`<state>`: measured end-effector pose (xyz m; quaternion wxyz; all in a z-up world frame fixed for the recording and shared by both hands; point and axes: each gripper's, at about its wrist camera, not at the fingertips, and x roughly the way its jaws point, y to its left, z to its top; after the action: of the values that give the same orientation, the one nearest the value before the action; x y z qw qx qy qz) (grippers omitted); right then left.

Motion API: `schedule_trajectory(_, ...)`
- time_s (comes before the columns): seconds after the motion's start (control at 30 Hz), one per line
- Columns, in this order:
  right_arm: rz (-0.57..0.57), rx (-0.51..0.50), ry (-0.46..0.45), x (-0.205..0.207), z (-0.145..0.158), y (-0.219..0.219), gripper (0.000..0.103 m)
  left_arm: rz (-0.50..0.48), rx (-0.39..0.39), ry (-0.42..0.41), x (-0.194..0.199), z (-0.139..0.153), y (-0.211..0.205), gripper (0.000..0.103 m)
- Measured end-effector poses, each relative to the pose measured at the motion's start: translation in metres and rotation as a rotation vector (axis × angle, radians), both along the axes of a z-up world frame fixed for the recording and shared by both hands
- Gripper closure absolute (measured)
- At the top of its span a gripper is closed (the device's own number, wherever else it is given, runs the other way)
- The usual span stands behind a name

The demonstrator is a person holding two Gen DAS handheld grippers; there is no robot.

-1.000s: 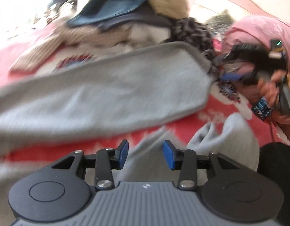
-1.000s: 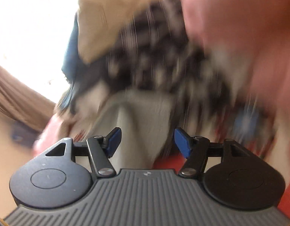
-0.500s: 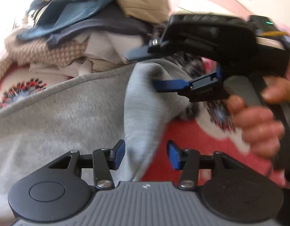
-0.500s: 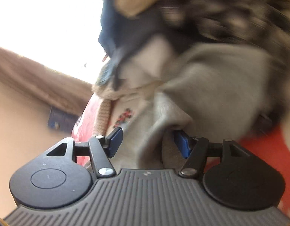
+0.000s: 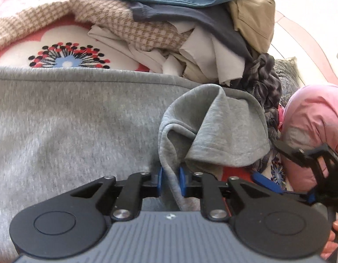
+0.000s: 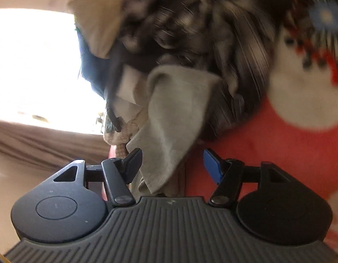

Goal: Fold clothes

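Observation:
A grey fleece garment lies spread over the red flowered bedspread. My left gripper is shut on a bunched edge of its folded-over corner. The right gripper shows at the right edge of the left wrist view, beside that corner. In the right wrist view the right gripper is open, and the grey cloth hangs loose between its blue pads, not pinched.
A pile of unfolded clothes lies behind the grey garment: blue, houndstooth, white, tan and a dark patterned piece. A pink garment sits at the right. A bright window is at the left of the right wrist view.
My left gripper has shut on the grey garment's edge. The right gripper has let the cloth go and drawn back to the right and lower.

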<state>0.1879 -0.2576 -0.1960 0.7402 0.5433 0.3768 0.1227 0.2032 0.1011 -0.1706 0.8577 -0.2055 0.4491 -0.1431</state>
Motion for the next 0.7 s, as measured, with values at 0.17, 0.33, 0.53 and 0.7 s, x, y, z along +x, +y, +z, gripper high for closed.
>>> schedule_trajectory(0.17,0.007,-0.007,-0.001,0.028,-0.007,0.024,0.060,-0.041,0.056,-0.032,-0.003,0.004,-0.011,0.081)
schedule_trajectory(0.33,0.010,-0.191,-0.060,0.031,0.025,0.035,0.097,-0.087,0.166,-0.090,-0.009,0.012,-0.028,0.094)
schedule_trajectory(0.53,0.024,-0.609,-0.256,0.032,0.101,0.015,0.100,-0.251,0.319,-0.214,-0.031,0.029,-0.058,0.098)
schedule_trajectory(0.7,0.187,-0.978,-0.274,0.051,0.144,-0.002,0.100,-0.443,0.413,-0.306,-0.055,0.041,-0.087,0.098)
